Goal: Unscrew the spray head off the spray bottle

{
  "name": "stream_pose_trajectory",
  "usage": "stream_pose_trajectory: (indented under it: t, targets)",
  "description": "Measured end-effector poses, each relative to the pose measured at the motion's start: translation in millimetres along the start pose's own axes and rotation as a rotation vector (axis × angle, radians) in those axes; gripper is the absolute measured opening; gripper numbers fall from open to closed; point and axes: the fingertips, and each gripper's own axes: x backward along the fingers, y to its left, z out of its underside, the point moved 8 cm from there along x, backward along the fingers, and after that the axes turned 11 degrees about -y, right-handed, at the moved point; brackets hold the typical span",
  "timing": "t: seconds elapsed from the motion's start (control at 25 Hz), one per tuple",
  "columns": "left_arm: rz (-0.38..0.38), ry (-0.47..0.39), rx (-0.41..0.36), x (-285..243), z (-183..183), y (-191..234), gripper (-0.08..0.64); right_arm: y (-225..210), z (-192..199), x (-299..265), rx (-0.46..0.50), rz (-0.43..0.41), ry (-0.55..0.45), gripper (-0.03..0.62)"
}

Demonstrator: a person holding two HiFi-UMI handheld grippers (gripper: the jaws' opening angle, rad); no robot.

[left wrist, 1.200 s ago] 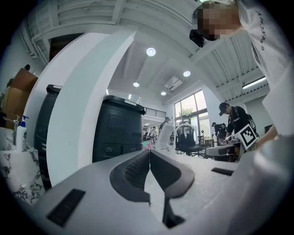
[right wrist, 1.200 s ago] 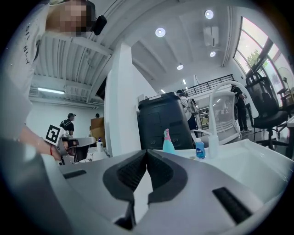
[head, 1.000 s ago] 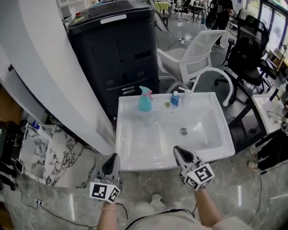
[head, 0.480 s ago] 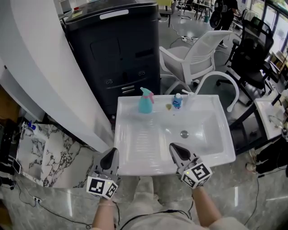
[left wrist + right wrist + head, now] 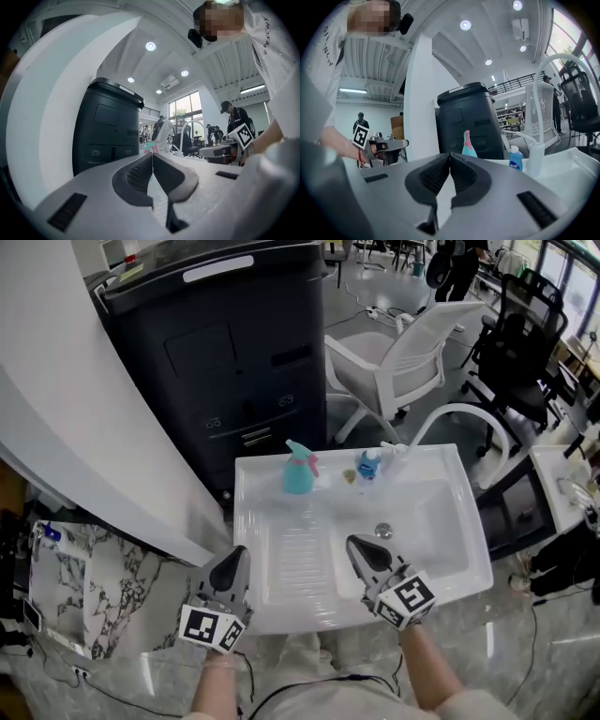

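A teal spray bottle (image 5: 298,473) with a pink spray head (image 5: 308,462) stands upright on the back ledge of the white sink (image 5: 281,559). In the right gripper view the spray bottle (image 5: 468,146) shows far ahead, above the jaws. My left gripper (image 5: 232,563) hovers at the sink's front left edge, shut and empty. My right gripper (image 5: 361,549) hangs over the front of the basin, also shut with nothing in it. Both are well short of the bottle. In the left gripper view only the pink head (image 5: 150,147) peeks over the closed jaws (image 5: 152,154).
A small blue bottle (image 5: 366,465) and a white faucet (image 5: 394,452) stand right of the spray bottle. A drain (image 5: 382,532) sits in the basin. Behind the sink are a dark cabinet (image 5: 225,362) and a white chair (image 5: 403,352); a white wall (image 5: 75,427) runs at left.
The view has shifted, so the sink now sits lower and closer. Both grippers have moved a little forward over the sink's front edge and stay shut.
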Motion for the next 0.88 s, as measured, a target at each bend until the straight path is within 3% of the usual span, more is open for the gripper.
stream_pose_trajectory:
  t: [0.24,0.64,0.88]
  targets:
    - [0.051,0.009,0.013,-39.3,5.0,24.0,0.006,-15.5,-3.2,-34.5,0.008,0.004,0.010,0.005]
    - [0.145,0.028,0.054,-100.9,20.9,56.6,0.008,-41.8,-5.6,-89.8,0.023,0.005,0.031,0.064]
    - [0.230,0.066,0.095,-133.2,40.6,59.7,0.145,-50.9,-8.7,-120.1,0.032,-0.048,0.058,0.110]
